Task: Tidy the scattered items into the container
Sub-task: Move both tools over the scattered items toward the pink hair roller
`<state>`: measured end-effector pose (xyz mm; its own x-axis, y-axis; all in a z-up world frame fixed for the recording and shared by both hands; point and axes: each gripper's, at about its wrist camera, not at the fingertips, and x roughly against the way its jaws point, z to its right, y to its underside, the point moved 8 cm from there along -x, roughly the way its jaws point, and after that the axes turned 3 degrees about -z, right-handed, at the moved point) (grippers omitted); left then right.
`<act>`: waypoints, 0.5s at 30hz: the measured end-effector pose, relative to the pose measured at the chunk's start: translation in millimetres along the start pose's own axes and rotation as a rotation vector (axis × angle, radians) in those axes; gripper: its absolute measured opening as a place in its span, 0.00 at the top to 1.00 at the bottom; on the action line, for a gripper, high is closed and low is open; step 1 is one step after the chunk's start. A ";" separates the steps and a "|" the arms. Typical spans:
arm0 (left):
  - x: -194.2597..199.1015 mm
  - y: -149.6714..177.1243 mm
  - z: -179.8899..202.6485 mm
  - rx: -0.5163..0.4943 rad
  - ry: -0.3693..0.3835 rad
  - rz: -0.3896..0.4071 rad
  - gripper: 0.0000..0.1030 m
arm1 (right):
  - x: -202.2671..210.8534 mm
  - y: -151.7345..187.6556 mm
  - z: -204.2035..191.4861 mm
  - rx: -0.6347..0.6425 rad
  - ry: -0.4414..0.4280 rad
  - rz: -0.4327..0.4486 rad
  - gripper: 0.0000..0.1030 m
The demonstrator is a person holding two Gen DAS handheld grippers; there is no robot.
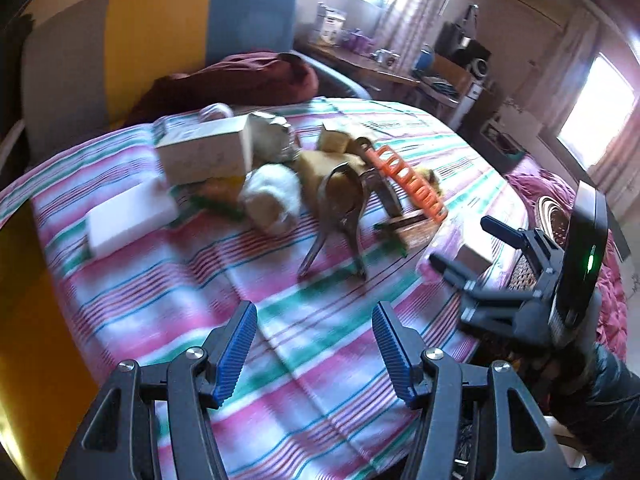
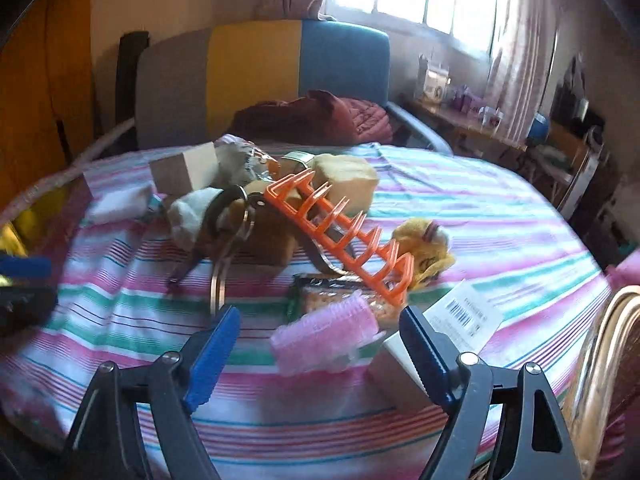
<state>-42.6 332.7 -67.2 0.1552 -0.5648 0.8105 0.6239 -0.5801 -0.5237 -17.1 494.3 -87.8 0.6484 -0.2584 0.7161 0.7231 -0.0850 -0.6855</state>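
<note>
Left gripper (image 1: pixel 314 344): jaws apart, nothing between them, held over bare striped cloth (image 1: pixel 280 360) covering the surface. Right gripper (image 2: pixel 320 344): jaws apart, no pad pressing on anything.

Items relative to the right gripper:
- A pink bristled roller (image 2: pixel 324 336) lies on the cloth just ahead of the gap between the fingers, untouched.
- A white box with a barcode label (image 2: pixel 460 316) lies at the right finger; its near corner is hidden behind that finger, so contact cannot be determined.
- A packet of biscuits (image 2: pixel 320 292) lies directly beyond the roller.
- An orange plastic rack (image 2: pixel 344 236) slants over the pile further ahead, its near end resting by the packet.
- A yellow soft toy (image 2: pixel 424 248) lies ahead and to the right, beside the rack's near end.
- A metal squeezer (image 2: pixel 224 224) with long handles lies ahead and to the left.
- A curved woven rim (image 2: pixel 612 340), possibly the container, shows at the far right edge; it cannot be identified with certainty.

Items relative to the left gripper:
- A white cardboard box (image 1: pixel 204 154) and a flat white block (image 1: pixel 128 222) lie ahead and to the left.
- A pale cloth bundle (image 1: pixel 272 196) lies straight ahead, well apart from the fingers.

Both views are motion-blurred.
</note>
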 end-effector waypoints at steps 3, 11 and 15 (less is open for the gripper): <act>-12.3 -12.4 4.6 -0.012 0.029 -0.011 0.41 | -2.0 0.1 -6.6 0.075 0.061 0.034 0.09; -43.3 -32.7 9.4 -0.043 0.088 -0.063 0.42 | -19.9 4.8 -10.5 0.169 0.145 0.044 0.09; -53.6 -39.7 10.1 -0.041 0.118 -0.084 0.42 | -31.2 4.3 -12.4 0.215 0.169 0.044 0.15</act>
<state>-67.9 392.0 -87.2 0.0110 -0.5766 0.8170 0.5984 -0.6508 -0.4673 -37.2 490.1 -114.7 0.6447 -0.4160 0.6413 0.7404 0.1312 -0.6592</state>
